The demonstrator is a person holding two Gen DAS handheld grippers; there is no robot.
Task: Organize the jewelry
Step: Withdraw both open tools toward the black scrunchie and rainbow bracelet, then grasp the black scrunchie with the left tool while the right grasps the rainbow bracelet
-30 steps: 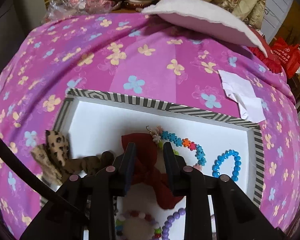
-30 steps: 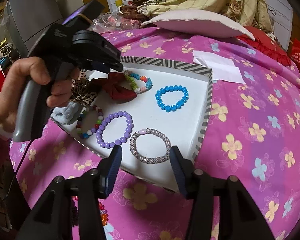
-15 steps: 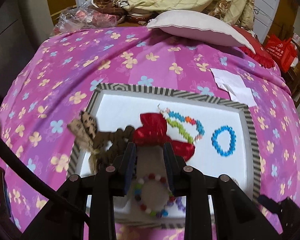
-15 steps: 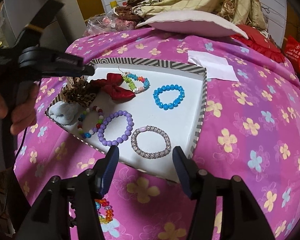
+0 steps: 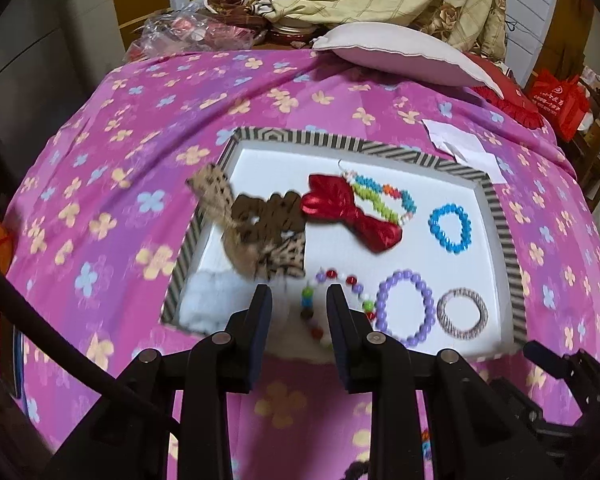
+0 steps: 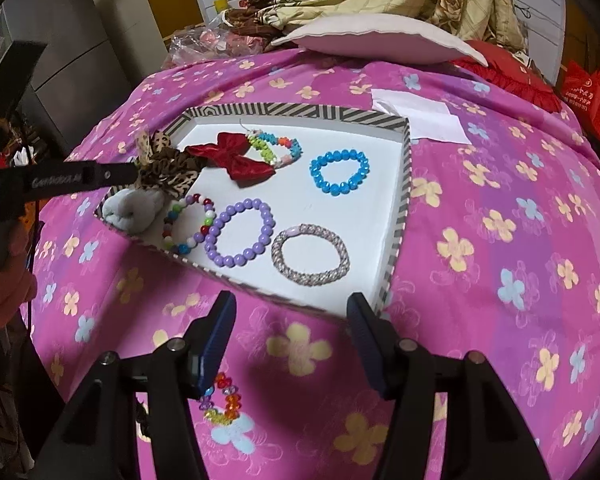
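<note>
1. Left wrist view: the left gripper [image 5: 296, 300] is pulling back toward the near edge of the striped tray [image 5: 504, 232], its jaws now narrowly parted and empty. A second ago it was low over the red bow [image 5: 352, 212]; the bow is now lying free on the white tray floor, touching the leopard-print bow [image 5: 268, 236]. That placement looks finished. The bows are soft fabric, the red one shiny and satin-like. The blue bracelet [image 5: 450, 228] and purple bracelet [image 5: 406, 308] are rings of round glossy beads; the braided band [image 5: 462, 313] is looking woven and dull.

2. Right wrist view: the right gripper [image 6: 290, 320] is hovering over the flowered pink cloth [image 6: 500, 220] just short of the tray, jaws wide and empty, barely shifted since before. A multicoloured faceted bead bracelet [image 6: 222, 400] is lying outside the tray beside its left finger, probably the next piece to move.
</note>
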